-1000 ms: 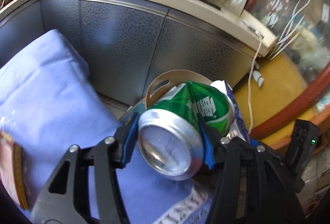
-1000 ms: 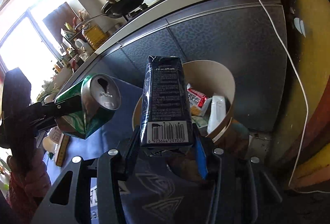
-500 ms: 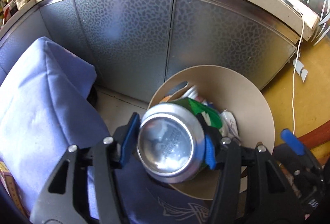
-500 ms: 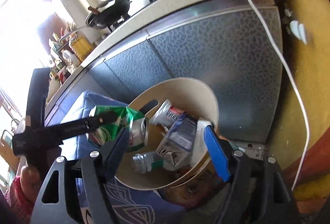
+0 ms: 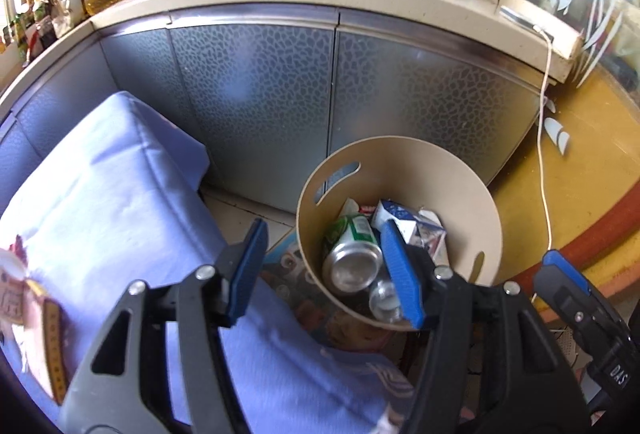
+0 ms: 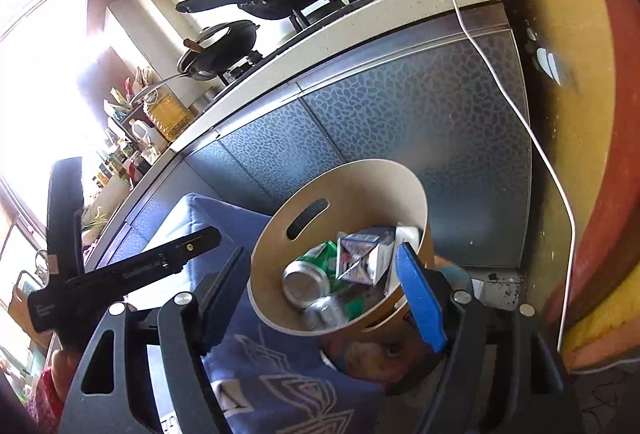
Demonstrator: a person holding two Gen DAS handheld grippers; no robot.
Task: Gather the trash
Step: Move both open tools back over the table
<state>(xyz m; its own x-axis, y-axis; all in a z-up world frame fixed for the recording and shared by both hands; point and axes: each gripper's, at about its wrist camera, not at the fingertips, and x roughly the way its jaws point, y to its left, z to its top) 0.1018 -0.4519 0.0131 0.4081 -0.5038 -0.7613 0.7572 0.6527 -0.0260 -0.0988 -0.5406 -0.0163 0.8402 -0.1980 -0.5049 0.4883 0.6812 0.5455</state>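
Round beige plastic bin: near rim at 6 o'clock hidden behind the blue pad of the left gripper in left wrist view; base not visible in either view. Crushed green aluminium can: print unreadable, lower end covered by a second silvery can that is blurred. Blue-and-white drink carton: text too small to read. Red-and-yellow packet on the blue cloth: blurred, cut off at 9 o'clock edge. Hand on the black left-gripper handle: mostly cut off at 8 o'clock.
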